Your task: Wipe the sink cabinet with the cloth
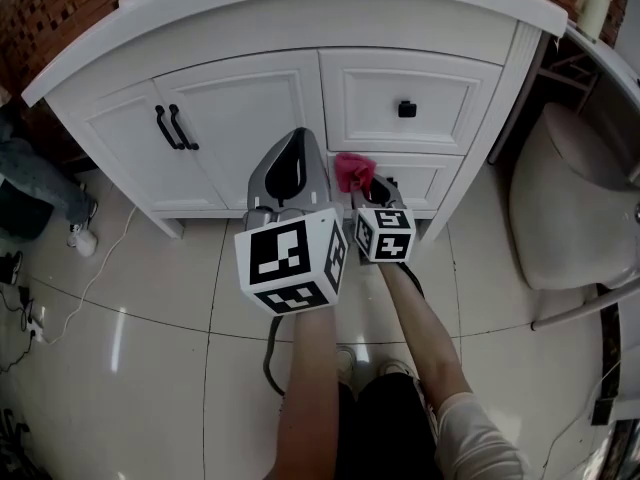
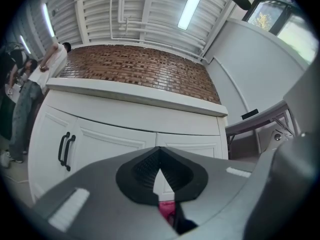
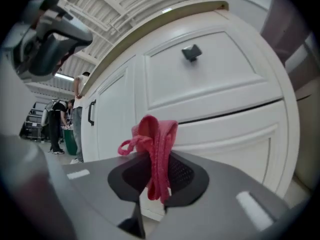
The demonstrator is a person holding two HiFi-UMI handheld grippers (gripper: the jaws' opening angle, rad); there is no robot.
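Pink cloth (image 3: 156, 149) pinched in right gripper (image 3: 157, 181) jaws, centre of head view, near lower drawer (image 1: 425, 180) of sink cabinet (image 1: 240, 108); contact not confirmed. Left gripper (image 2: 159, 170) jaws pressed together, empty. Risk: thin bunched hold, cloth dragged out by wiping; paint scraped by bare jaws.

The cloth (image 3: 155, 144) was pink-red, bunched into a narrow folded wad with a small loop sticking out at 9 o'clock. It stood upright, pinched in the right gripper (image 3: 156, 164). It was close before the white cabinet (image 1: 250, 28), at 7 o'clock from the upper drawer's black knob (image 1: 407, 108). Two doors (image 1: 240, 118) with black bar handles (image 1: 175, 128) lay at 9 o'clock from the stacked drawers (image 1: 440, 93), all closed.
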